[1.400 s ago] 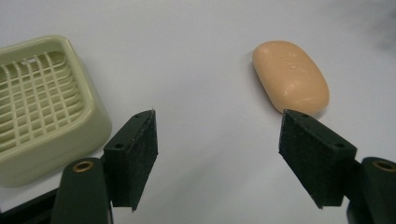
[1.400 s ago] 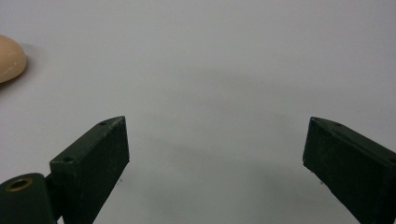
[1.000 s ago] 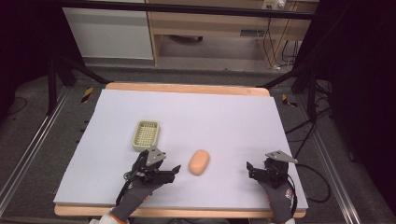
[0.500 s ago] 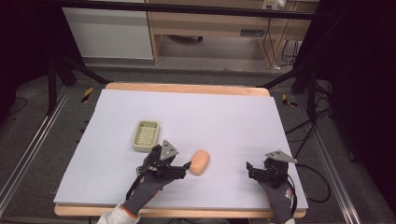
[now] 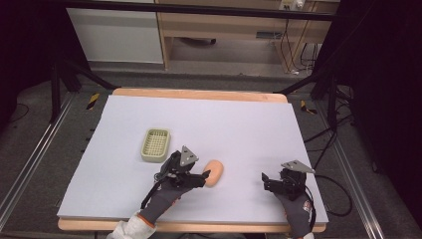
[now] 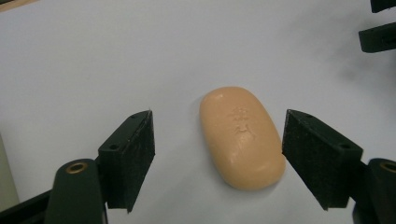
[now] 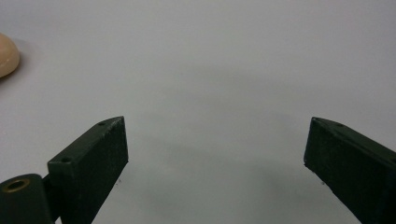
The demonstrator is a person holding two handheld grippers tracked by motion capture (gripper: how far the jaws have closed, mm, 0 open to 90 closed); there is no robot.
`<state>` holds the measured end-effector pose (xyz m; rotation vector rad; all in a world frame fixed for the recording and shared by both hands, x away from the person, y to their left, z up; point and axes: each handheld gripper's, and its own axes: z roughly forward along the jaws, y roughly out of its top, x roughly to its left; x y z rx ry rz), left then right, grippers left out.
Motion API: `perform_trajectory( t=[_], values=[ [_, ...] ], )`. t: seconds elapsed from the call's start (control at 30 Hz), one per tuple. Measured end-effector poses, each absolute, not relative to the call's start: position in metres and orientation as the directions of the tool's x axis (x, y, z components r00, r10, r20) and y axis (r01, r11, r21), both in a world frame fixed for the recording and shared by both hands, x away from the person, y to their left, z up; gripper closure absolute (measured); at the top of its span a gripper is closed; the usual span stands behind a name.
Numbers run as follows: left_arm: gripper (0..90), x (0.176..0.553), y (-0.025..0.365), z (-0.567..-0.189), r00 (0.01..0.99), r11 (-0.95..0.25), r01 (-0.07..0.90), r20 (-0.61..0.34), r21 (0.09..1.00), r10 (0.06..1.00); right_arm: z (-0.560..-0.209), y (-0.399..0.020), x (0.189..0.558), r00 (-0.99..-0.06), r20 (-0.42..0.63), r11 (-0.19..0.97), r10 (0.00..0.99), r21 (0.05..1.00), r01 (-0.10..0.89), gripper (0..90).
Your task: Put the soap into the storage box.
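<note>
Left gripper view, soap bar (image 6: 241, 136) lying lengthwise between wide-open left hand-held gripper (image 6: 217, 154) jaws, untouched

wooden desk (image 5: 224, 30) | grey floor (image 5: 35, 134) (dim) | black frame (image 5: 199, 10)

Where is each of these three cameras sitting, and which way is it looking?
High view: above the person's side, looking forward and down on the table; both gloved hands, the left gripper and the right gripper show.
Left gripper view: rides that gripper, looking along its open jaws at the soap bar lying between them.
Right gripper view: rides the right gripper, looking over bare table between its open jaws.
Shared: the soap bar appears in all three views.
</note>
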<state>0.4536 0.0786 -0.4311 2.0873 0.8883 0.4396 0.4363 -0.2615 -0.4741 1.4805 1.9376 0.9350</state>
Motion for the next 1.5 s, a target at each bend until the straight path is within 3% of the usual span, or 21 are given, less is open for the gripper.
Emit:
perform_trajectory(
  t=[1.5],
  values=[
    [21.0, 0.471, 0.036, -0.457, 0.722, -0.499, 0.474, 0.005, 0.726, 0.692, -0.476, -0.259, 0.438, -0.269, -0.001, 0.173, 0.963, 0.77, 0.614, 6.5]
  ],
)
